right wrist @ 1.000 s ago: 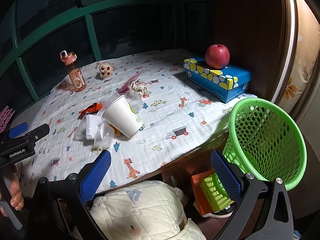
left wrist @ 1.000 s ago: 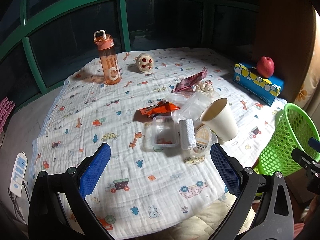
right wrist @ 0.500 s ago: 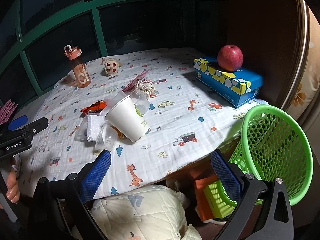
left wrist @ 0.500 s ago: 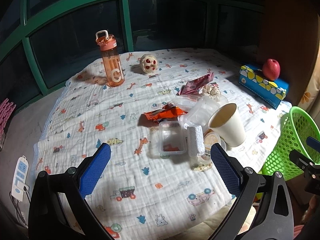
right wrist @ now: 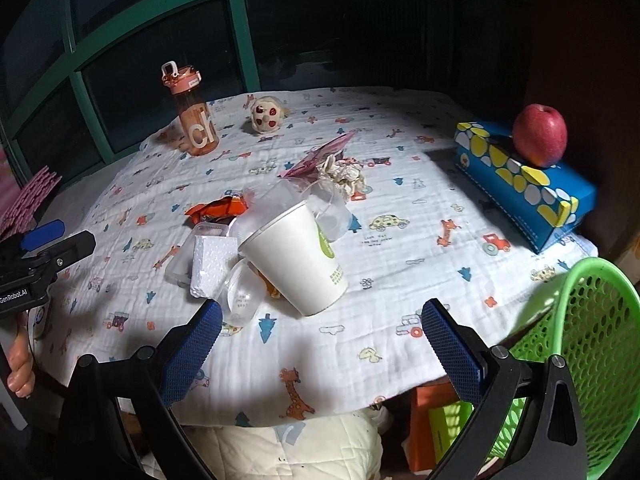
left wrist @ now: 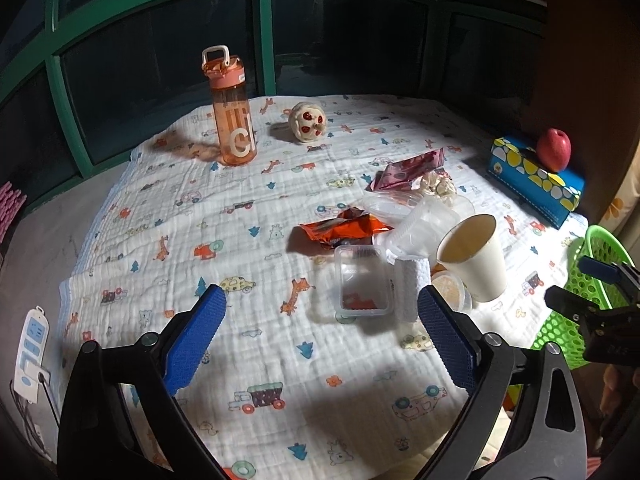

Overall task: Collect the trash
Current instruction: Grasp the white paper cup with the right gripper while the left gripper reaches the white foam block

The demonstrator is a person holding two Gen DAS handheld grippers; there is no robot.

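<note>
A heap of trash lies on the patterned tablecloth (left wrist: 248, 240): a tipped white paper cup (left wrist: 474, 258) (right wrist: 298, 260), a clear plastic tray (left wrist: 362, 286), a white foam block (left wrist: 408, 284) (right wrist: 210, 264), clear lids and cups (right wrist: 330, 210), an orange wrapper (left wrist: 344, 230) (right wrist: 218, 208), a pink wrapper (left wrist: 408, 170) and crumpled paper (right wrist: 340, 172). A green mesh basket (right wrist: 592, 344) (left wrist: 592, 292) stands off the table's right edge. My left gripper (left wrist: 322, 320) is open and empty, in front of the heap. My right gripper (right wrist: 322, 332) is open and empty, just short of the cup.
An orange water bottle (left wrist: 232, 116) and a small round toy (left wrist: 308, 124) stand at the back. A blue tissue box (right wrist: 524, 184) carries a red apple (right wrist: 540, 136) at the right. A power strip (left wrist: 30, 344) lies left. Dark windows ring the table.
Both grippers have moved forward toward the table and the trash heap, which looks larger now. Both stay open and empty. Nothing on the table has moved.
</note>
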